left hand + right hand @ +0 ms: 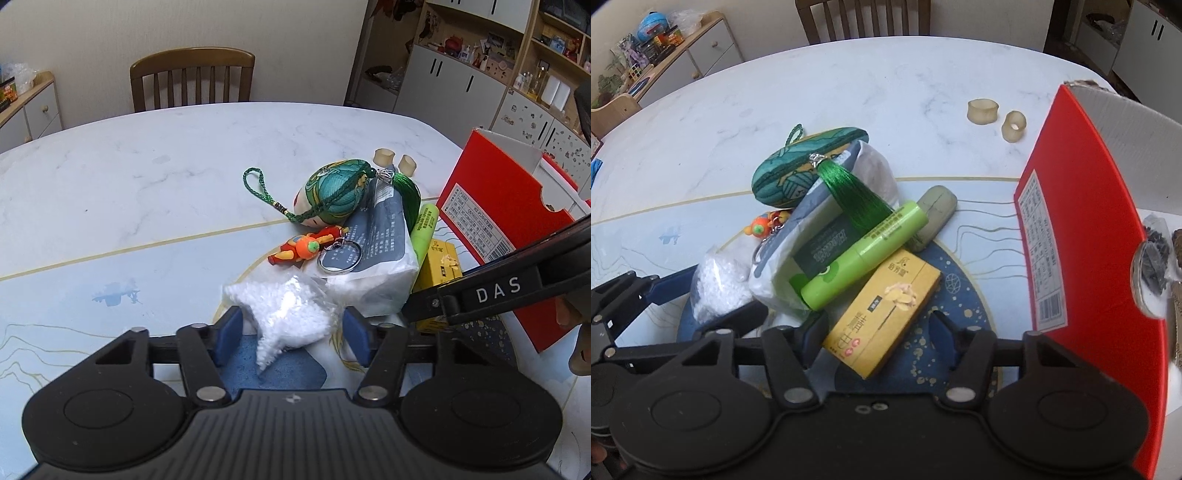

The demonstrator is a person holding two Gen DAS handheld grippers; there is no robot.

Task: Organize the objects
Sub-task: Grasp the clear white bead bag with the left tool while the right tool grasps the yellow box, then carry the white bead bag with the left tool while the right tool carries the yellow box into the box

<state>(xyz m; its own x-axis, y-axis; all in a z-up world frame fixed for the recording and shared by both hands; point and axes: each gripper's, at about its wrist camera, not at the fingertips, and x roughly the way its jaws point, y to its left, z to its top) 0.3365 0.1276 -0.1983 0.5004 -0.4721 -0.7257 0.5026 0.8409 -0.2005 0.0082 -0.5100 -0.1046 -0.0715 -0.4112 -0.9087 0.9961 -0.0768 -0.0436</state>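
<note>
Clutter is piled mid-frame on the table (147, 177). A bag of white beads (291, 317) is straddled by the left gripper (291, 332), whose jaws are spread wide and not closed on it. A yellow box (882, 317) is flanked by the right gripper (879, 332), likewise wide. Before lifting, each gripper should be centred, then closed gently, and the load carried toward the red box (1089, 258) at right.
</note>
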